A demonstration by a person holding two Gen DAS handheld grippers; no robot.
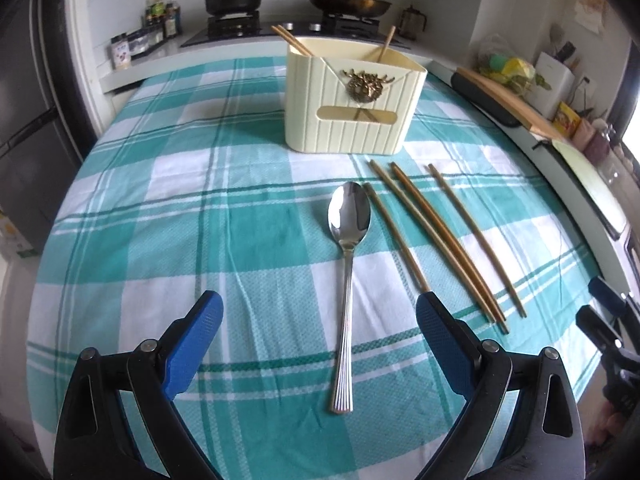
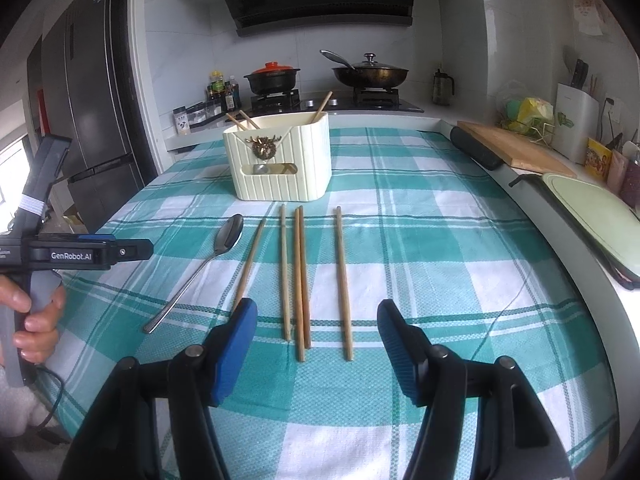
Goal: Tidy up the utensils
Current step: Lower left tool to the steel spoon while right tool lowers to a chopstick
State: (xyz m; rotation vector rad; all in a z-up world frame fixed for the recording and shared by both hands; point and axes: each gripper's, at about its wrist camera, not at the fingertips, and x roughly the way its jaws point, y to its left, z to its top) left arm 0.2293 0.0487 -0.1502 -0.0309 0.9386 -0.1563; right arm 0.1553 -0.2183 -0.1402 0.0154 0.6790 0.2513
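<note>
Table under a teal-and-white checked cloth (image 2: 420, 240).

- Spoon (image 1: 347, 248): steel, flat on the cloth, bowl toward the holder.
- Chopsticks (image 2: 298, 276): five loose wooden sticks lying right of the spoon, two touching.
- Holder (image 1: 352, 104): cream ribbed box at the far end of the cloth, upright, three sticks leaning inside.
- Left gripper (image 1: 320, 332): jaws wide, empty, handle of the spoon between the blue pads (image 1: 196, 344); its right pad overlaps the nearest stick's end.
- Right gripper (image 2: 318, 340): jaws wide, empty, above the sticks' near ends.
- Behind: stove, red-lidded pot (image 2: 272, 78), wok (image 2: 370, 72); cutting board (image 2: 516, 150) to the right.
</note>
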